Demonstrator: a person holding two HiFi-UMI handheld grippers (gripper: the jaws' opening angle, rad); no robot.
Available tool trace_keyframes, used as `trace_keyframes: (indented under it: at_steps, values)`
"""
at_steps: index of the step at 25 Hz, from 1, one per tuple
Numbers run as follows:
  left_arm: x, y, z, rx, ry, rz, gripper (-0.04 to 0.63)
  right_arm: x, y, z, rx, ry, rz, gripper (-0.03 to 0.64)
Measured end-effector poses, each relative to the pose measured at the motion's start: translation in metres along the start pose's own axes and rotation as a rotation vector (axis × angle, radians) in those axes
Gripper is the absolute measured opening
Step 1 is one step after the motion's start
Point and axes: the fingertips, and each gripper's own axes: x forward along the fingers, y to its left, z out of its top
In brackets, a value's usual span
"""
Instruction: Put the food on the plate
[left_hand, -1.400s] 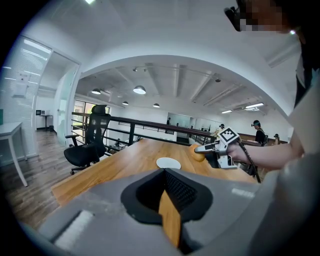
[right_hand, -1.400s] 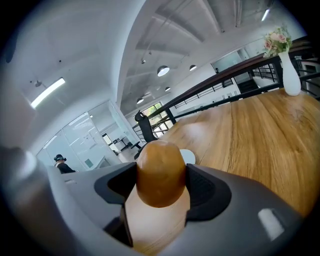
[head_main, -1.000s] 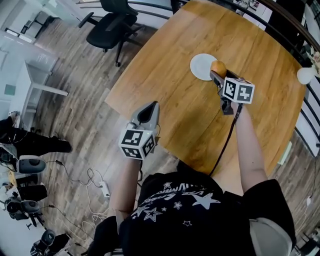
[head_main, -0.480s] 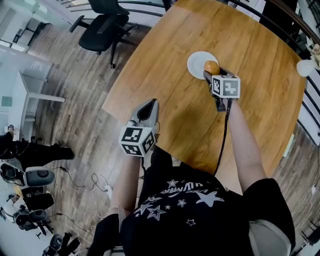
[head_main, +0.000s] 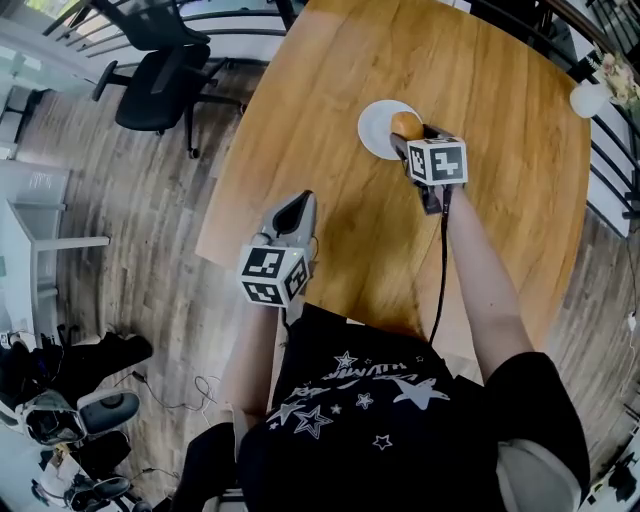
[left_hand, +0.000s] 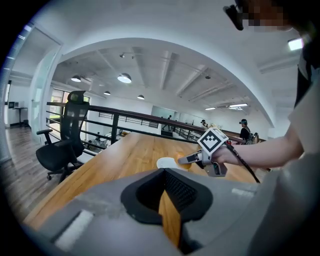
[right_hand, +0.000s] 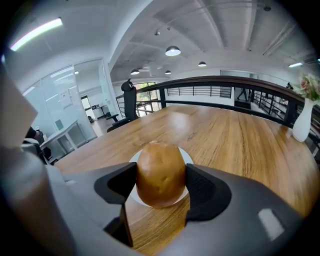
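A brown, rounded potato-like food (right_hand: 160, 175) sits between the pads of my right gripper (right_hand: 160, 184), which is shut on it. In the head view that gripper (head_main: 405, 137) holds the food (head_main: 404, 123) over the right part of a small white plate (head_main: 374, 126) on the wooden table (head_main: 480, 90). The plate's rim (right_hand: 188, 158) shows just behind the food. My left gripper (head_main: 303, 204) hangs shut and empty over the table's near left edge, well short of the plate. Its own view (left_hand: 170, 202) looks along the table to the plate (left_hand: 166, 162) and the right gripper (left_hand: 189, 159).
A black office chair (head_main: 160, 75) stands on the floor left of the table. A white vase (head_main: 590, 96) with flowers stands at the table's far right edge, by a black railing (right_hand: 225, 82). Bags and cables (head_main: 70, 400) lie on the floor at the lower left.
My right gripper has carried the food a little leftward, from the plate's right rim to further over the plate. The left gripper has hardly moved.
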Motion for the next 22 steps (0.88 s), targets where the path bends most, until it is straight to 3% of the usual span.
trace_keyframes:
  at_steps: [10, 22]
  values:
    - [0.021, 0.028, 0.007, -0.022, 0.022, -0.078, 0.002, 0.014, 0.006, -0.004, -0.005, 0.080, -0.048, 0.316]
    - [0.026, 0.051, 0.001, -0.034, 0.024, -0.089, 0.002, 0.027, 0.007, -0.001, -0.061, 0.106, -0.124, 0.318]
